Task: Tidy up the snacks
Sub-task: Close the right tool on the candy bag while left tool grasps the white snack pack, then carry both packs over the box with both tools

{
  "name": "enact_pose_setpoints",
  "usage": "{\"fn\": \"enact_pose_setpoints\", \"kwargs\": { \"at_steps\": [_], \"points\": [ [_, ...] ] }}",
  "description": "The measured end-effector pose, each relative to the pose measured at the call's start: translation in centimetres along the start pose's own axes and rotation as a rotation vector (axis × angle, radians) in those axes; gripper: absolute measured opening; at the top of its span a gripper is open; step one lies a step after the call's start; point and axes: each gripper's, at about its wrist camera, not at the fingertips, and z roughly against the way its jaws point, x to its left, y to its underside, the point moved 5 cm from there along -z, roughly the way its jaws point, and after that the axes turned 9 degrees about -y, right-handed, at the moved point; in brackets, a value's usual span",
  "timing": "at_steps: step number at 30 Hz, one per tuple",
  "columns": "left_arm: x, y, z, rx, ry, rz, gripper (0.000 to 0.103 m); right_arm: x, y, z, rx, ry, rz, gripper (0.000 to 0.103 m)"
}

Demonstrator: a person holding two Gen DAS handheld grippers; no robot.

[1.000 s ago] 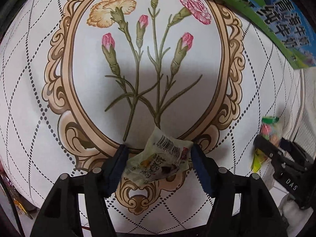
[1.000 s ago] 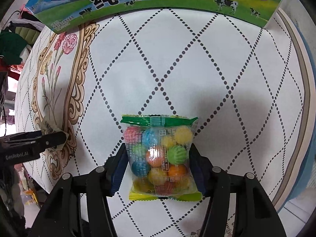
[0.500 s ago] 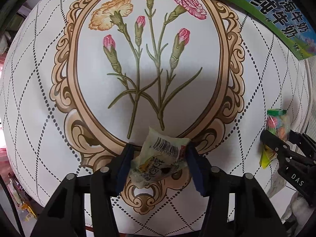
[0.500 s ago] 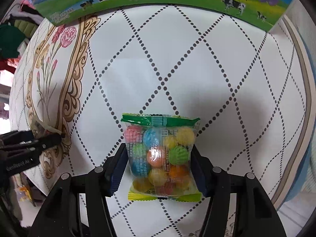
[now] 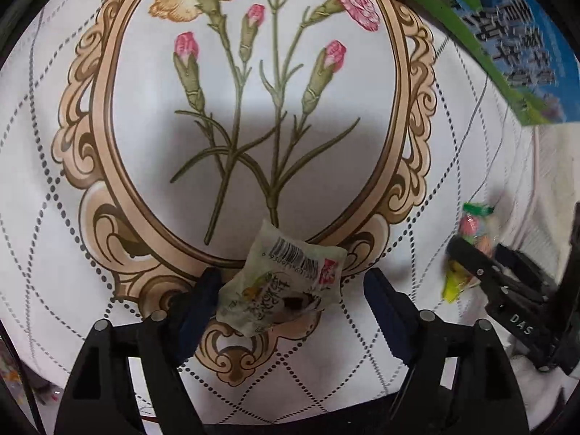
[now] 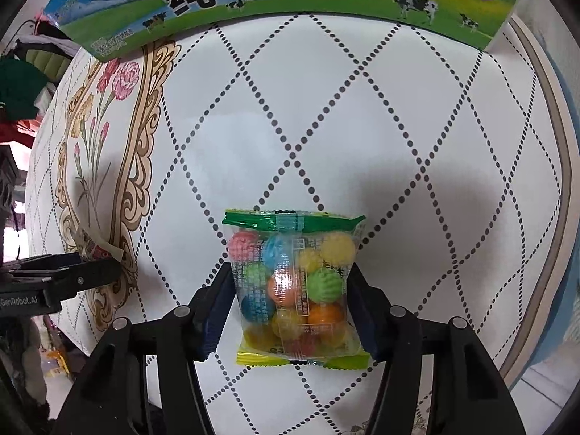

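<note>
My left gripper [image 5: 290,297] has just been opening: half a second back its pads pinched the small snack packet [image 5: 286,286], now the right pad stands clear and the packet only leans on the left one, over the tablecloth's [image 5: 54,235] near ornate border. Looks like a release. To the right, my right gripper [image 6: 290,304] is clamped on the candy-ball bag [image 6: 293,290], likely bound for the milk carton [image 6: 290,3] at the far edge.

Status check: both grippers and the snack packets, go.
Left gripper jaws just opened, pale snack packet loose between them. Right gripper shut on candy ball bag. Milk carton ahead; nothing blocking.
</note>
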Motion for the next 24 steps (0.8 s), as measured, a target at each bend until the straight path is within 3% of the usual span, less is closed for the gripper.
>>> {"fn": "enact_pose_setpoints", "kwargs": {
  "at_steps": [1, 4, 10, 18, 24],
  "points": [
    [-0.6, 0.0, 0.1, -0.01, -0.062, -0.017, 0.062, 0.2, 0.0, -0.2, 0.002, 0.01, 0.013, 0.064],
    [-1.4, 0.5, 0.5, -0.046, -0.13, -0.035, 0.052, 1.2, 0.8, -0.3, -0.003, 0.039, 0.046, 0.061],
    [-2.1, 1.3, 2.5, -0.095, -0.145, -0.045, 0.05, 1.6, 1.0, 0.5, -0.046, 0.003, 0.03, 0.055],
    [-5.6, 0.8, 8.5, -0.176, -0.052, -0.084, 0.05, 1.9, 0.5, 4.6, -0.103, -0.107, -0.004, 0.054],
    [-9.8, -1.5, 16.7, -0.314, 0.054, -0.129, 0.05, 2.8, -2.6, 11.2, -0.217, -0.2, -0.013, 0.054]
  ]
}}
